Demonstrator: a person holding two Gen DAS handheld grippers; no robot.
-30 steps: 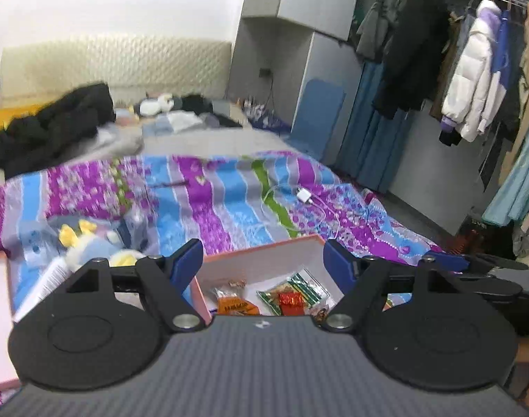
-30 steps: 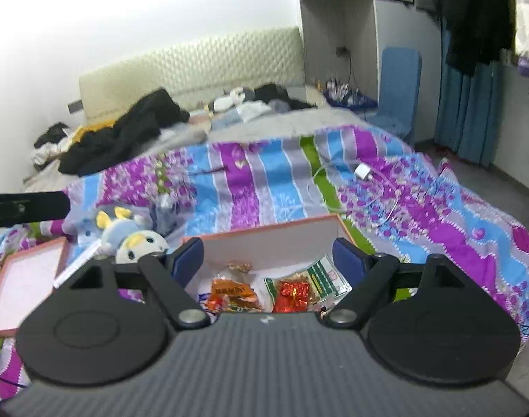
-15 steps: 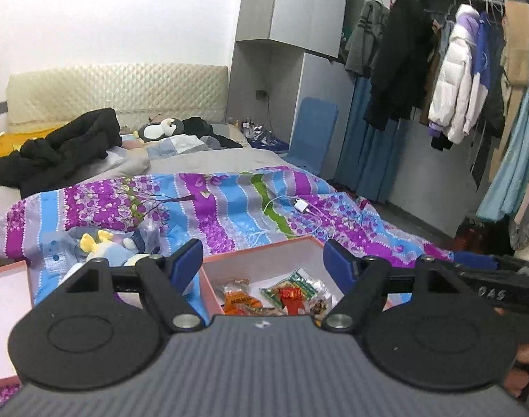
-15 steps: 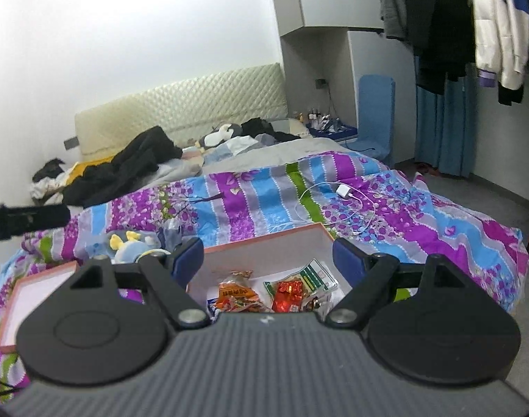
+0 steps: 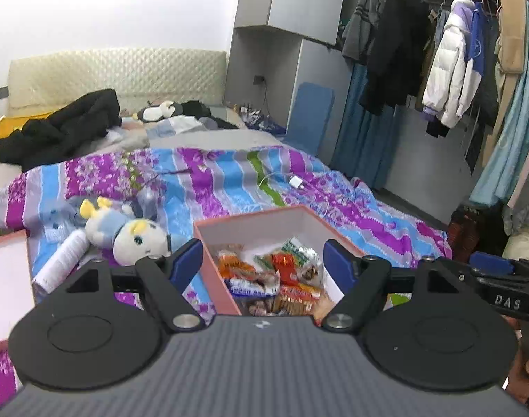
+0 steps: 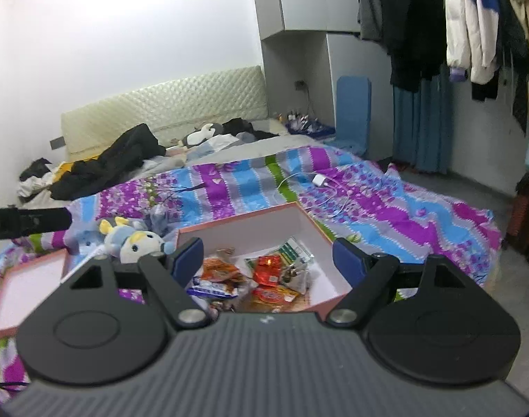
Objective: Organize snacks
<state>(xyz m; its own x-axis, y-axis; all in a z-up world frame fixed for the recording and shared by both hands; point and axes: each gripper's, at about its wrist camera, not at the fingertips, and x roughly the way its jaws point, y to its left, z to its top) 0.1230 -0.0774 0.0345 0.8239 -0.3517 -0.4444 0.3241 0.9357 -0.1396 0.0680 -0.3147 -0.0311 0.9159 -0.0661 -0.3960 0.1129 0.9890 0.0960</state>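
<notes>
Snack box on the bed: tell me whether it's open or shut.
Open. The box has no lid on, and the snack packets inside show from above.

Bed [image 6: 386,208] with striped quilt: snack box [image 6: 264,219], plush toy [image 6: 135,241], lid [image 6: 27,281].

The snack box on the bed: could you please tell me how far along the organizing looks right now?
Done: the pink box sits open, its lid lying to its left. In hand: nothing; the left hand-held gripper and right hand-held gripper are both open and empty over the box. Left: the snack packets lie in a jumbled heap inside, so the sorting appears not to have started.
</notes>
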